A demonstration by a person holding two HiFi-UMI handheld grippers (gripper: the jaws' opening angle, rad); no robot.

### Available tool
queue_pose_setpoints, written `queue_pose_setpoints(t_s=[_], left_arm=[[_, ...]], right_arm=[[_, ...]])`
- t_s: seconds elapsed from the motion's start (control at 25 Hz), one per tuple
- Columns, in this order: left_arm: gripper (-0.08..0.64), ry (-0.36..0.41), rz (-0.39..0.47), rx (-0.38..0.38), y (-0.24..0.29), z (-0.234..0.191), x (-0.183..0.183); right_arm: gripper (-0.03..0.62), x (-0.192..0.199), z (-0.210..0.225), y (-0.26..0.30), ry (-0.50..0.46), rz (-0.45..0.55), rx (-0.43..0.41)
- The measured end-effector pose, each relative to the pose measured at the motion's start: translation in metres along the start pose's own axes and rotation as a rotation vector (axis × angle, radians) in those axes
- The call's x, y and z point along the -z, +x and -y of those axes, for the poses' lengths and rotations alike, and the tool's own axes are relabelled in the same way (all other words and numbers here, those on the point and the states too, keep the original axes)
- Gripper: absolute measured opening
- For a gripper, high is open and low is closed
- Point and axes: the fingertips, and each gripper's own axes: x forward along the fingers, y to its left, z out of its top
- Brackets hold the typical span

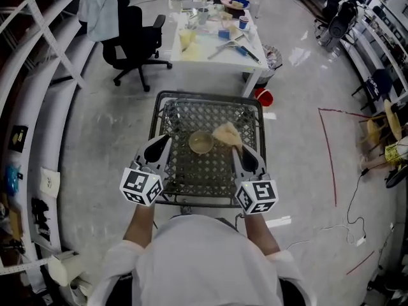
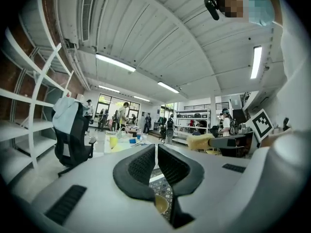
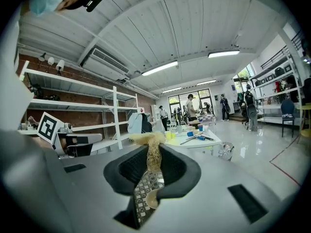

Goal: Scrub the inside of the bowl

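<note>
Scrubbing looks not yet begun: the right tool (image 1: pixel 236 150) grasps a scrubber (image 1: pixel 227 134) beside the bowl (image 1: pixel 201 143), which sits unheld just ahead of the clenched, empty left tool (image 1: pixel 167 140).

Bright, even indoor light; fisheye views.
Ceiling strip lights (image 2: pixel 115 62) and far windows (image 2: pixel 106 100) light the room. The glossy floor (image 1: pixel 299 56) shows glare, shadows are soft, straight lines bend at the edges, and gripper-view corners go black.

Beige bowl (image 1: pixel 201 143), straw-yellow scrubber (image 1: pixel 227 134), table (image 1: pixel 191 174) patterned grey and white
</note>
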Motion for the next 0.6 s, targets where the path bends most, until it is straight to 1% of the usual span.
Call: queue_pose_setpoints(t_s=[0.2, 0.36, 0.6], left_arm=[[0.041, -0.005, -0.014, 0.047, 0.014, -0.014, 0.001], [0.043, -0.019, -0.021, 0.07, 0.024, -0.015, 0.005], [0.042, -0.034, -0.03, 0.061, 0.039, -0.015, 0.005]], right_arm=[[0.077, 0.001, -0.003, 0.009, 0.007, -0.002, 0.047], [0.077, 0.003, 0.003, 0.013, 0.007, -0.017, 0.067], [0.077, 0.0, 0.015, 0.025, 0.005, -0.033, 0.052]])
